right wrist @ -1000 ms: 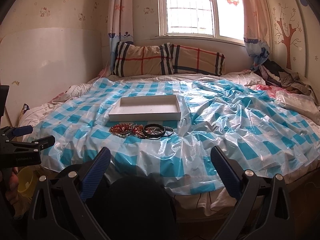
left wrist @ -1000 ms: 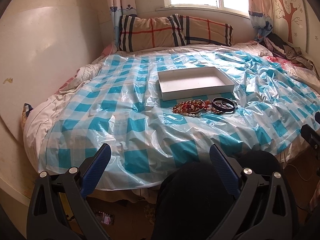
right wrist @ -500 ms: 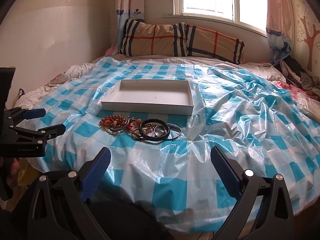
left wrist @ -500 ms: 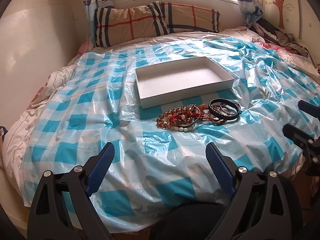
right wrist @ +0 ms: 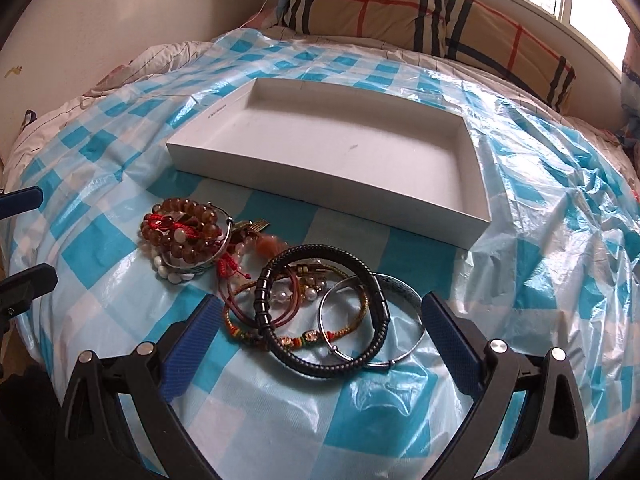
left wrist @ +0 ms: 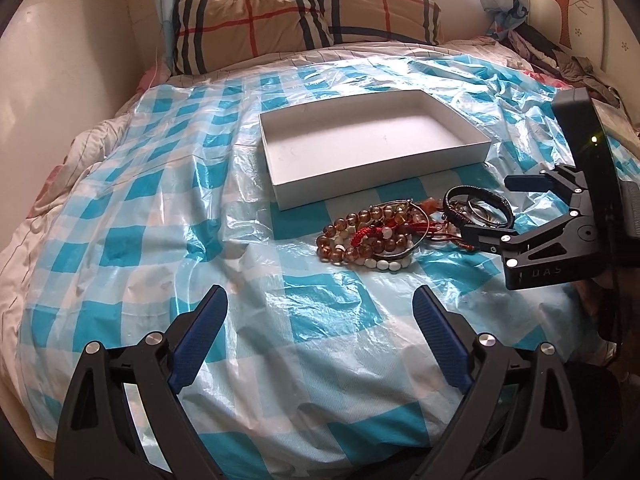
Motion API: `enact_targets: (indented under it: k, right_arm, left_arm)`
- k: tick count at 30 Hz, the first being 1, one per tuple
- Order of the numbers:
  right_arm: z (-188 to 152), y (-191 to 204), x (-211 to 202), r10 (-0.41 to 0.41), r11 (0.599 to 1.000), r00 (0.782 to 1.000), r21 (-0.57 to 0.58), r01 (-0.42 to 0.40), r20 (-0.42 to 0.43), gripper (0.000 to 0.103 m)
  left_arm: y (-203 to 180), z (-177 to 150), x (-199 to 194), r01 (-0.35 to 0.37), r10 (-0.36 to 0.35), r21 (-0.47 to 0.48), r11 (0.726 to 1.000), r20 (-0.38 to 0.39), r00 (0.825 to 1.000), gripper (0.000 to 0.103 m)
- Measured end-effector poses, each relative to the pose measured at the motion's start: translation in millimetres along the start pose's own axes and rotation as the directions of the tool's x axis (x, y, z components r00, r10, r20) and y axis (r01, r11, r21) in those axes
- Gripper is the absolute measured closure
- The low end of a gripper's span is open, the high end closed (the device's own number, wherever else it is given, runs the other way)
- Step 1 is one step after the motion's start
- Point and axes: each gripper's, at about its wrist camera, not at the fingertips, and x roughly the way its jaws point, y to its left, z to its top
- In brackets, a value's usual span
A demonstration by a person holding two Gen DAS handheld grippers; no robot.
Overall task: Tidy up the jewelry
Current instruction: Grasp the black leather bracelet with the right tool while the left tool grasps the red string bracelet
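My right tongs (right wrist: 316,344) stand wide, holding nothing, the fingers flanking a black braided bracelet (right wrist: 320,312) and a silver bangle (right wrist: 372,320) lying on the checked plastic sheet (right wrist: 560,240). My left tongs (left wrist: 320,340) are likewise wide and unloaded, low over the sheet's near edge. Just left of the bangles lies a heap of amber bead bracelets (right wrist: 184,232) with red cord. Beyond the heap sits a shallow white box (right wrist: 400,196), nothing inside. A plaid pillow (right wrist: 420,12) lies at the bed's far edge.
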Motion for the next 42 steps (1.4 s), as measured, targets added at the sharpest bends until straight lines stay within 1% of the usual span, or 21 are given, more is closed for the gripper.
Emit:
enact_targets:
  k: [1, 2, 4, 10, 13, 15, 16, 17, 18, 20, 21, 22, 23, 24, 25, 27, 30, 32, 34, 39, 42]
  right_arm:
    - [0, -4, 3, 0.024, 1.000, 1.000, 0.018, -0.024, -0.012, 0.033]
    - [0, -7, 4, 0.039, 0.999, 0.999, 0.026, -0.039, -0.011, 0.035]
    - [-1, -11, 0, 0.057, 0.998, 0.998, 0.041, -0.057, 0.001, 0.037]
    - [-16, -19, -23, 0.052, 0.993, 0.997, 0.106, -0.058, 0.060, 0.037]
    - [-26, -21, -32, 0.056, 0.988, 0.996, 0.138, -0.066, 0.073, 0.037]
    - [-32, -20, -35, 0.058, 0.986, 0.995, 0.152, -0.070, 0.078, 0.037]
    - [-34, -21, -36, 0.060, 0.985, 0.995, 0.159, -0.072, 0.078, 0.037]
    - [-36, -20, -37, 0.062, 0.984, 0.995, 0.163, -0.074, 0.077, 0.037]
    - [-37, -20, -37, 0.064, 0.983, 0.995, 0.166, -0.076, 0.077, 0.037]
    - [-38, -20, -38, 0.067, 0.982, 0.995, 0.171, -0.079, 0.079, 0.037]
    - [-39, -21, -39, 0.067, 0.982, 0.995, 0.172, -0.080, 0.080, 0.037]
    - [-38, -21, -39, 0.067, 0.981, 0.994, 0.175, -0.081, 0.081, 0.037]
    - [-38, -21, -39, 0.067, 0.981, 0.994, 0.177, -0.081, 0.083, 0.037]
    - [-38, -21, -40, 0.068, 0.981, 0.994, 0.178, -0.082, 0.084, 0.037]
    - [-38, -21, -40, 0.068, 0.980, 0.994, 0.179, -0.083, 0.087, 0.037]
    - [-38, -20, -42, 0.069, 0.980, 0.993, 0.180, -0.085, 0.093, 0.037]
    - [-37, -20, -46, 0.070, 0.979, 0.992, 0.182, -0.088, 0.105, 0.037]
    - [-35, -19, -50, 0.067, 0.980, 0.991, 0.180, -0.088, 0.115, 0.037]
    - [-33, -18, -55, 0.064, 0.980, 0.990, 0.179, -0.087, 0.129, 0.037]
    - [-23, -21, -64, 0.046, 0.983, 0.984, 0.170, -0.075, 0.172, 0.037]
    - [-14, -23, -67, 0.034, 0.985, 0.980, 0.162, -0.067, 0.198, 0.037]
  left_arm:
    - [0, 2, 3, 0.001, -0.001, 0.005, 1.000, 0.000, 1.000, 0.013]
    - [-1, 3, 5, 0.005, -0.005, 0.010, 1.000, 0.002, 1.000, 0.013]
    - [-3, 7, 11, 0.016, -0.016, 0.022, 1.000, 0.005, 1.000, 0.013]
    - [-11, 18, 30, 0.074, -0.074, 0.031, 0.997, 0.005, 0.997, 0.013]
    - [-14, 25, 38, 0.074, -0.076, 0.048, 0.996, 0.024, 0.997, 0.013]
    - [-15, 29, 41, 0.094, -0.096, 0.066, 0.993, 0.040, 0.995, 0.024]
    - [-15, 32, 45, 0.104, -0.106, 0.071, 0.992, 0.033, 0.994, 0.036]
    - [-14, 34, 49, 0.105, -0.107, 0.073, 0.992, 0.019, 0.994, 0.044]
    - [-14, 36, 55, 0.105, -0.106, 0.075, 0.992, 0.006, 0.994, 0.047]
    - [-15, 37, 63, 0.125, -0.124, 0.092, 0.988, -0.022, 0.992, 0.060]
    - [-16, 37, 67, 0.124, -0.121, 0.105, 0.987, -0.031, 0.992, 0.062]
    - [-17, 36, 70, 0.128, -0.124, 0.119, 0.985, -0.039, 0.992, 0.071]
    - [-17, 35, 72, 0.150, -0.145, 0.126, 0.981, -0.046, 0.988, 0.082]
    - [-16, 34, 73, 0.161, -0.155, 0.123, 0.979, -0.053, 0.986, 0.087]
    - [-17, 34, 71, 0.160, -0.155, 0.125, 0.979, -0.052, 0.987, 0.097]
    - [-15, 34, 65, 0.167, -0.163, 0.125, 0.978, -0.042, 0.986, 0.098]
    - [-5, 39, 53, 0.224, -0.223, 0.059, 0.973, -0.030, 0.974, 0.099]
    - [2, 42, 44, 0.246, -0.245, 0.027, 0.969, -0.011, 0.969, 0.099]
    - [11, 47, 32, 0.282, -0.282, -0.012, 0.959, 0.011, 0.959, 0.099]
    - [22, 64, 7, 0.298, -0.295, -0.031, 0.954, 0.072, 0.953, 0.099]
    - [24, 73, -1, 0.294, -0.289, -0.035, 0.955, 0.107, 0.952, 0.099]
